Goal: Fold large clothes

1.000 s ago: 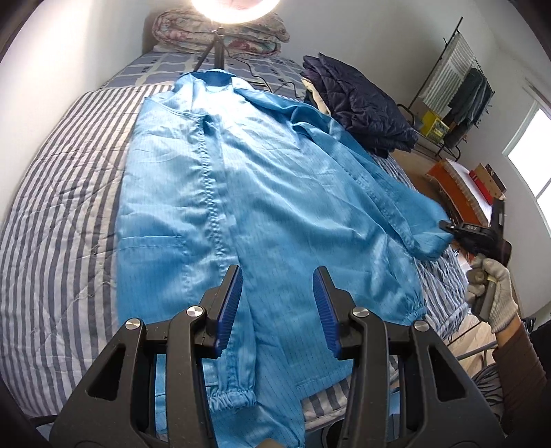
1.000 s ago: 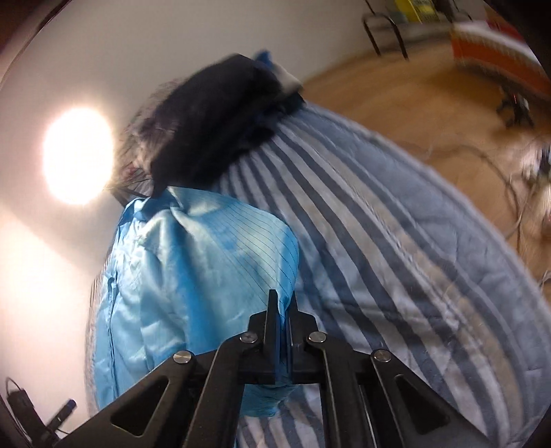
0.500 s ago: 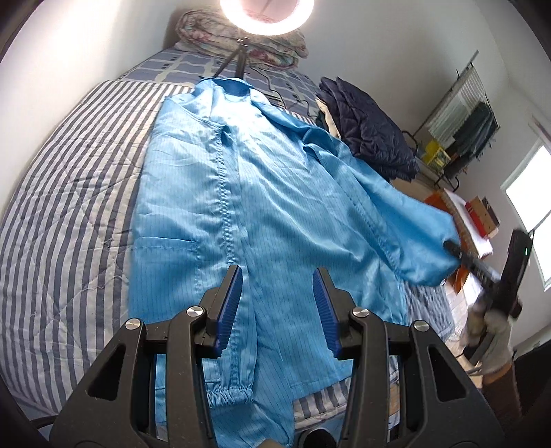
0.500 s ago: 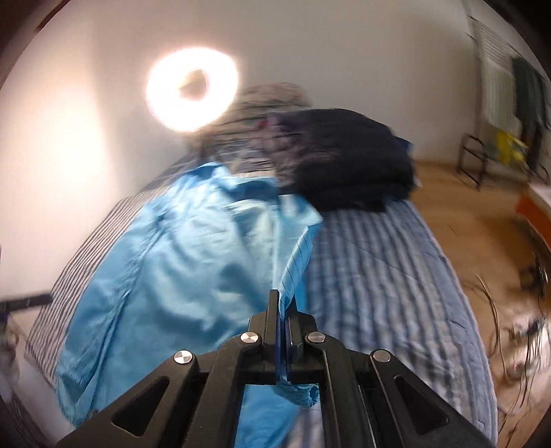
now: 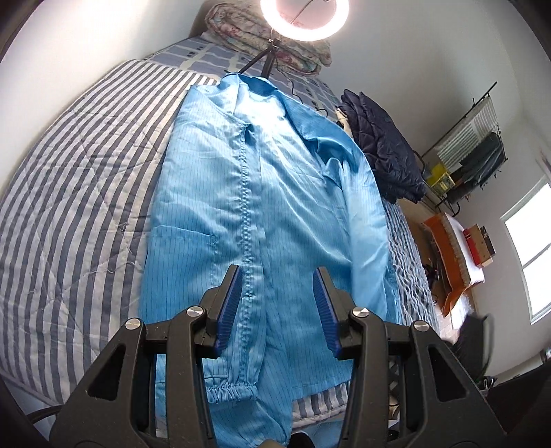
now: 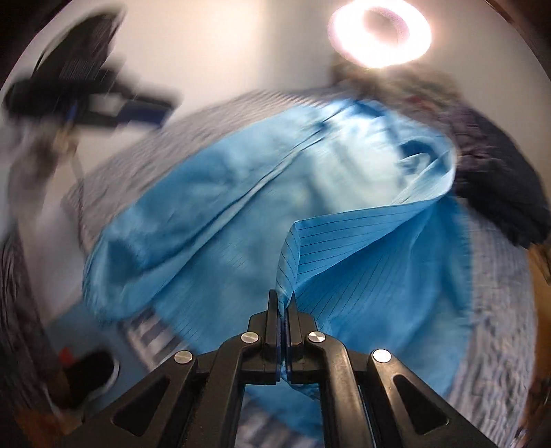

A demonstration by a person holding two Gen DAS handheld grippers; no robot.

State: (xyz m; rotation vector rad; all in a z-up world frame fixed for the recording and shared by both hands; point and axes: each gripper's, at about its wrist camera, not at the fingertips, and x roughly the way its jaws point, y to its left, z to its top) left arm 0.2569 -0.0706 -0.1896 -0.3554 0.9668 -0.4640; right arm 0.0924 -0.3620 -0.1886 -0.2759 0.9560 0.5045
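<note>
Striped bed cover (image 5: 79, 193) fills most of your left wrist view, with the blue zip-front work coat (image 5: 241, 213) laid lengthwise on it, collar at the far end toward the ring light (image 5: 303, 17), hem hanging over the near edge. The coat's left-in-frame sleeve lies along the body, its elastic cuff (image 5: 230, 391) at the near edge. The other sleeve (image 6: 372, 241) is lifted off the bed and draped in over the coat's front — in the left view it shows as a raised fold (image 5: 365, 220) along the right edge. Dark quilted jacket (image 5: 382, 151) is piled on the bed just beside the coat's far right shoulder; folded floral bedding (image 5: 261, 38) sits at the head of the bed behind the light stand. Clothes rack (image 5: 471, 141) stands against the far wall, well apart from the bed. Your right gripper (image 6: 283, 306) is clenched on the sleeve fabric — cloth pinched between the pads, the rest of the frame motion-blurred. Your left gripper (image 5: 277, 306) hangs over the coat's lower front with jaws apart, nothing between the blue pads (image 5: 229, 303), not touching the cloth. It also shows blurred at upper left in the right wrist view.
</note>
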